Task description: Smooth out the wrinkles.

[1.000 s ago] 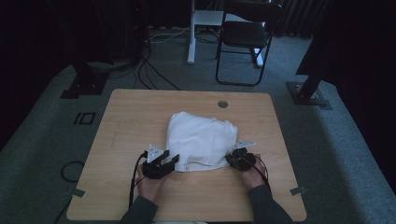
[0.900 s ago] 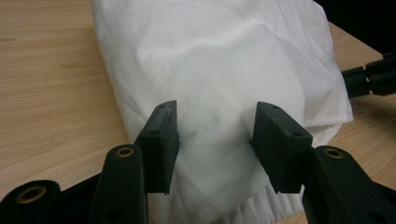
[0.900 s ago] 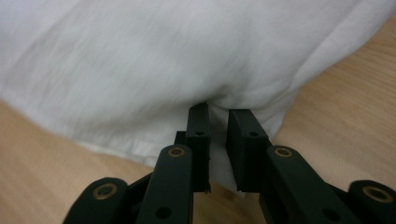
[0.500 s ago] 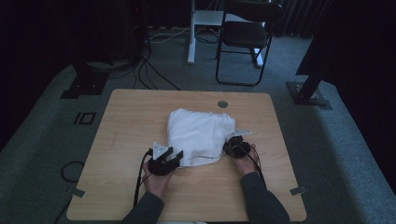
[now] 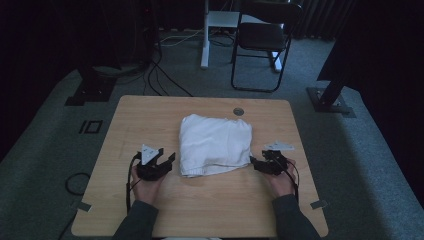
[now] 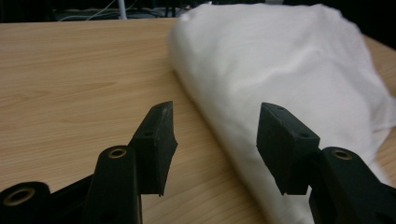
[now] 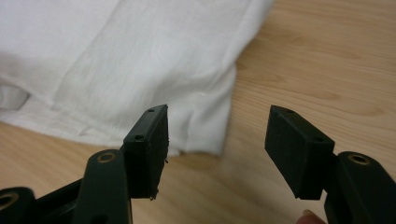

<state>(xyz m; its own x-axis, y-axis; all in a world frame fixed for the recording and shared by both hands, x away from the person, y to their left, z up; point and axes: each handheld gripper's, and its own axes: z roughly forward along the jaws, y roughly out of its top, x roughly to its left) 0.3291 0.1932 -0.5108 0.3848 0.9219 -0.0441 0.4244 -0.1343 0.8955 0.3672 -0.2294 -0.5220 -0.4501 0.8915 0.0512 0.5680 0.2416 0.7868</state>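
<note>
Releasing: right gripper jaws have just been opening, nothing between them; left gripper also spread, empty. Folded white cloth now lies mid-table between both, unlike earlier pinched corners; fold judged complete.

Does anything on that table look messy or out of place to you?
Nothing stands out. The white cloth lies folded mid-table, its near hem only slightly uneven. The left gripper and right gripper sit at either side with jaws open, the right's having just opened; nothing lies between them.
</note>
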